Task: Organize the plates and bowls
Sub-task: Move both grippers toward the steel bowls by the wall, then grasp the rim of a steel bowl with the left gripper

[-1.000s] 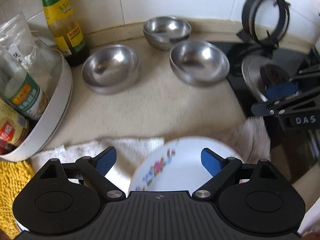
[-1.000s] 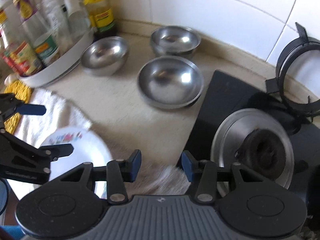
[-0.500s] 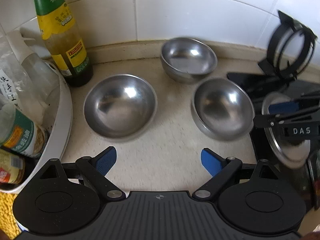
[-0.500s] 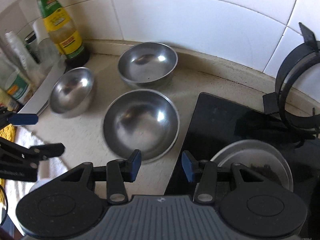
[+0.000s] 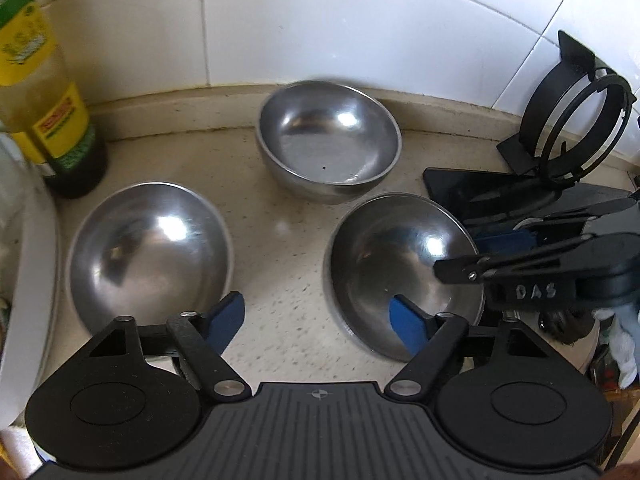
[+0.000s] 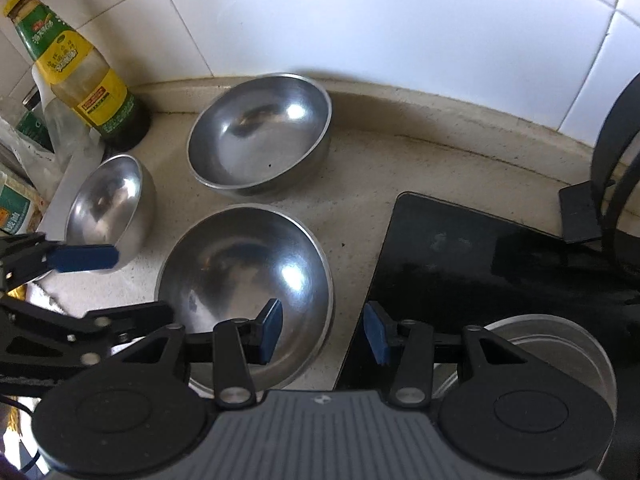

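Note:
Three steel bowls stand on the beige counter. In the left wrist view they are the left bowl (image 5: 148, 252), the back bowl (image 5: 328, 140) and the right bowl (image 5: 400, 268). My left gripper (image 5: 318, 322) is open and empty, over the counter between the left and right bowls. In the right wrist view the right bowl (image 6: 244, 280) lies under my open, empty right gripper (image 6: 322, 330), whose left finger hangs over the bowl's right rim. The back bowl (image 6: 260, 136) and the left bowl (image 6: 108, 204) show there too.
A sauce bottle (image 5: 44, 92) and a white tray (image 5: 28, 280) of jars stand at the left. A black stove top (image 6: 480, 264) with a steel burner cap (image 6: 548, 356) and a black pot-support ring (image 5: 576, 120) lies at the right. The tiled wall (image 5: 320, 20) is close behind.
Both grippers have moved forward toward the bowls and the wall. The flowered plate and the white towel have dropped out of view. Both grippers stay open.

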Motion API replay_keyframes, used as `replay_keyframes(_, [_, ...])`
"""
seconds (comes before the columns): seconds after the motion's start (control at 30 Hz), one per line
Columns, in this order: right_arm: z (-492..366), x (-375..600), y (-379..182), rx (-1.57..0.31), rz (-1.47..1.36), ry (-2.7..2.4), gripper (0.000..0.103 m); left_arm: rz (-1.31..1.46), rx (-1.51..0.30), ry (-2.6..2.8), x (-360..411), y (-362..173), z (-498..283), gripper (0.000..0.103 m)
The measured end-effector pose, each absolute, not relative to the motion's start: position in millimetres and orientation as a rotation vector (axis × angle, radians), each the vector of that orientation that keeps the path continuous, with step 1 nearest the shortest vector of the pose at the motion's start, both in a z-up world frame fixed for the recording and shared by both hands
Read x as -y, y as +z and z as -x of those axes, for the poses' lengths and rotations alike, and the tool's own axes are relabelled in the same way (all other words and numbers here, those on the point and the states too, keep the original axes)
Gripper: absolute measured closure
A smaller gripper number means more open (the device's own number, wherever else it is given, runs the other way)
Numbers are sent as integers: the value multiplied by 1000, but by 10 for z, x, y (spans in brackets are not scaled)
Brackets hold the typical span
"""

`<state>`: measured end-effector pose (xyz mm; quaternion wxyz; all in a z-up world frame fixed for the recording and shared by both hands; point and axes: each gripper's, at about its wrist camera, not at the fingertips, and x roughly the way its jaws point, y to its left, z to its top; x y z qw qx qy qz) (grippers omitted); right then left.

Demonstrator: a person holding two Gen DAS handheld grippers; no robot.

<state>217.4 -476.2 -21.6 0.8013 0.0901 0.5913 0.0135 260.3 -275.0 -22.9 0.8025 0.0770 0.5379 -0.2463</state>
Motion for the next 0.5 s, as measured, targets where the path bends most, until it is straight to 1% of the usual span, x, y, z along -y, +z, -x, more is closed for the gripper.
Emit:
replay_keyframes(0.03, [-2179, 4754, -233, -1272, -192, 36, 37, -171, -1159, -535, 2782, -262, -2601, 26])
replay_keyframes(0.1, [-2176, 4743, -266, -1278, -198, 48, 37, -172, -1172, -545, 2826, -332, -2599, 30])
replay_keyframes(0.13, [-2170, 4739, -281, -1280, -205, 54, 37, -170, -1174, -548, 2843, -363, -2598, 35])
replay_keyframes(0.17, [-2164, 4734, -295, -1283, -207, 62, 38, -172, -1175, -554, 2859, -395, -2599, 37])
replay_keyframes(0.23, [-2145, 4723, -330, -1288, -216, 75, 42, -175, -1190, -568, 2883, -474, -2605, 55])
replay_keyframes(0.33, [-2112, 4697, -392, -1309, -247, 101, 46, -155, -1226, -592, 2855, -583, -2613, 62])
replay_keyframes(0.4, [-2086, 4675, -414, -1316, -268, 117, 47, -150, -1227, -600, 2814, -594, -2596, 66])
replay_keyframes(0.5, [-2046, 4629, -398, -1322, -284, 139, 47, -170, -1228, -597, 2748, -560, -2540, 66])
